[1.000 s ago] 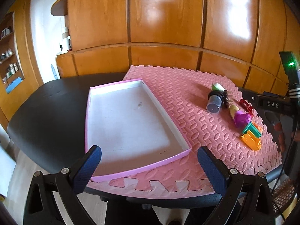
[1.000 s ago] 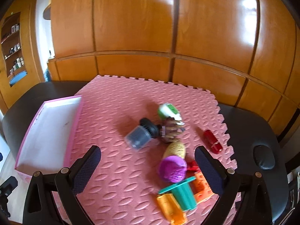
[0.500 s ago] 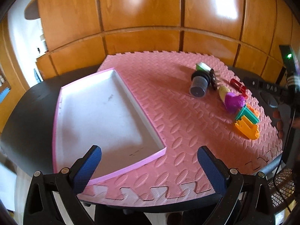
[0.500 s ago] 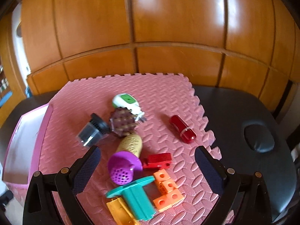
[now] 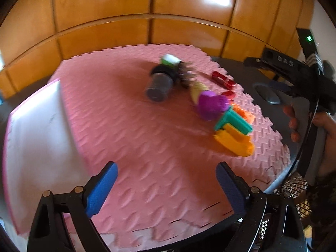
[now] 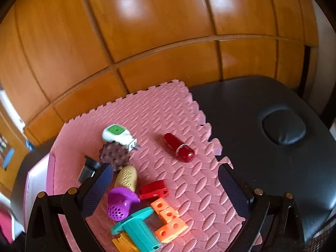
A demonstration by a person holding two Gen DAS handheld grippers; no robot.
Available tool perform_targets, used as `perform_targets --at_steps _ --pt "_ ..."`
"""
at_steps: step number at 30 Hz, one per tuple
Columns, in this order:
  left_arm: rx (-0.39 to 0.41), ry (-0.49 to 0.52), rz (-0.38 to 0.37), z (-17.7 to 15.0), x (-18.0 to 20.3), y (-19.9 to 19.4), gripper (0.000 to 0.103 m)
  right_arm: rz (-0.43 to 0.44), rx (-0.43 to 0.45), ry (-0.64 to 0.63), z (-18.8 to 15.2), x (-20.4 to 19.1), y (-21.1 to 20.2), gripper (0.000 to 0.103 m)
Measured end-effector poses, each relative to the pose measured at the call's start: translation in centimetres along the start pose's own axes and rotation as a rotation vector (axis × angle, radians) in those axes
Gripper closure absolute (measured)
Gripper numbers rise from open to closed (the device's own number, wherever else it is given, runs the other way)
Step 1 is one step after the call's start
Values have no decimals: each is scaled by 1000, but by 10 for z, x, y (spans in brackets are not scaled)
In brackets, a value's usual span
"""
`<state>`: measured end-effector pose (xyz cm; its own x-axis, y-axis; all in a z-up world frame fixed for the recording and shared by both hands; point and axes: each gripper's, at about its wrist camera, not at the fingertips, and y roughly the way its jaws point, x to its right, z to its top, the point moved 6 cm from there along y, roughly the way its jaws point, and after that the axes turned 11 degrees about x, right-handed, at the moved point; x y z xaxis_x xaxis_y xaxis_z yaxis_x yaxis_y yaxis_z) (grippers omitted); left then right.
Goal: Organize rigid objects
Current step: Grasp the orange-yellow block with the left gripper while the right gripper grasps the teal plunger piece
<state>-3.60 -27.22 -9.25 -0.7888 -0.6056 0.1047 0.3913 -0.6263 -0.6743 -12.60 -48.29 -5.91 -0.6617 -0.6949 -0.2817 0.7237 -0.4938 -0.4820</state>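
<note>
- Black padded surface [image 6: 262,109] with oval dimple, backed by glossy orange-brown wood panelling [image 6: 147,31] with window glare.
- Pink foam puzzle mat [image 5: 147,147] covering most of the surface; jagged interlocking edge to the right.
- White tray with pink rim [image 5: 37,136] lying on the mat's left side, nothing seen inside.
- Rigid objects clustered on the mat's right part: red cylinder [image 6: 179,150] lying apart from the rest; white-green device [image 6: 117,135] touching brown studded piece [image 6: 114,154]; grey cup [image 5: 158,85] on its side; yellowish oval piece [image 6: 127,178]; purple perforated funnel [image 6: 120,203]; red clip [image 6: 154,189]; orange block [image 6: 169,220]; teal T-shaped piece [image 6: 138,231]; yellow-orange piece [image 5: 233,141].
- Left hand-held gripper [image 5: 166,184] jaws wide apart, nothing between, over mat's near edge; view motion-blurred.
- Right hand-held gripper [image 6: 163,182] jaws wide apart, hovering above the cluster, nothing clamped.
- Shelving glimpsed at far left [image 6: 6,153].
</note>
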Motion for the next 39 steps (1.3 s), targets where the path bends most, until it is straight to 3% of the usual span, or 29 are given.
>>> perform_targets --at_steps 5,10,16,24,26,27,28,29,34,39 --pt "10 60 -51 5 29 16 8 13 -30 2 -3 -1 3 1" --pt "-29 137 -184 -2 65 37 7 15 -40 -13 -6 -4 4 1" --pt "-28 169 -204 -5 84 51 4 13 -52 12 -7 0 6 1" --pt "-14 327 -226 4 112 75 6 5 -69 18 -9 2 10 1" --pt "-29 325 -241 1 111 79 11 3 -72 20 -10 3 11 1" --pt "-39 318 -248 -1 111 82 20 4 -73 21 -10 2 11 1" --pt "-42 310 -253 -2 110 84 20 5 -79 21 -11 2 12 1" --pt "-17 313 -253 -2 110 83 27 7 -83 19 -11 1 13 1" --pt "7 278 -282 -3 101 77 28 17 -100 9 -15 -2 16 1" --pt "18 238 -249 -10 80 64 28 72 -138 -8 -21 -13 19 6"
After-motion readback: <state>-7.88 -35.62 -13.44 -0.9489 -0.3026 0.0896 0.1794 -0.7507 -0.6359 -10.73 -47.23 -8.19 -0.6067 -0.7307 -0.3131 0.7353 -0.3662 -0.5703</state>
